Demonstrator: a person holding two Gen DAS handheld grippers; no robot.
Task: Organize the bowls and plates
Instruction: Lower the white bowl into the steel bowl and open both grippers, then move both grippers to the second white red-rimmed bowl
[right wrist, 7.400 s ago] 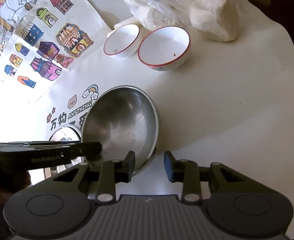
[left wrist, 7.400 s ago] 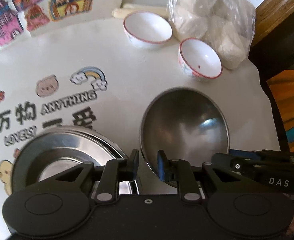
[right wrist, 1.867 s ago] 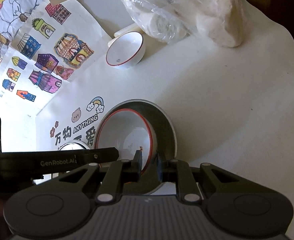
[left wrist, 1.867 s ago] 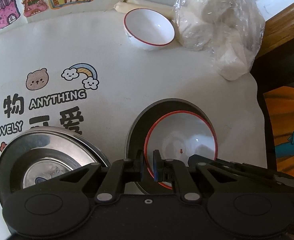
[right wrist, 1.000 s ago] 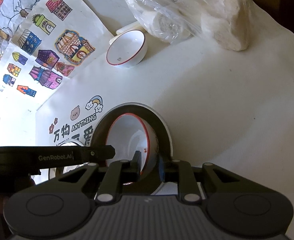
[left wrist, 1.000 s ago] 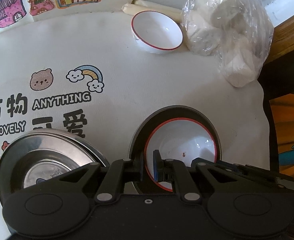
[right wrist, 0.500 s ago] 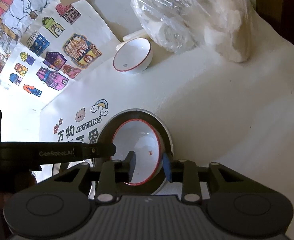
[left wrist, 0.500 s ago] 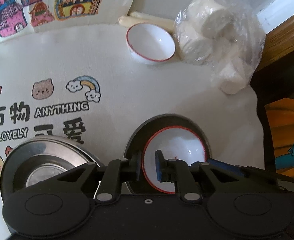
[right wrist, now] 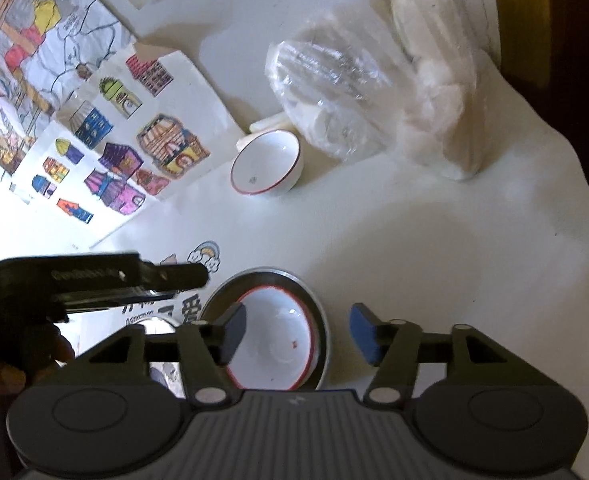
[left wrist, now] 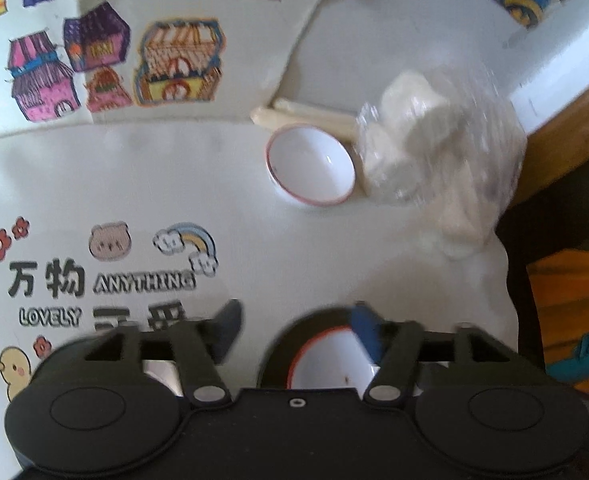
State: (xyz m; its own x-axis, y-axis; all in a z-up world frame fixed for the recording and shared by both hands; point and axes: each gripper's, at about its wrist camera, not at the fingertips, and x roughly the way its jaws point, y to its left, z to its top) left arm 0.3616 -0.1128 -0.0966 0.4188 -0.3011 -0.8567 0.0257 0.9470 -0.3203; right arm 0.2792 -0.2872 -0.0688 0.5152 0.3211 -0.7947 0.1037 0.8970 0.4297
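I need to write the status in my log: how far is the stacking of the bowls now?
Done: one red-rimmed bowl sits nested inside the steel bowl. In hand: nothing; the left gripper and right gripper are both open. Left: the second red-rimmed bowl stands alone beside the plastic bag, not yet stacked.

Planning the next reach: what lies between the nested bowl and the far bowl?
Only bare white cloth, shown in the right wrist view, between the nested bowl and far bowl.
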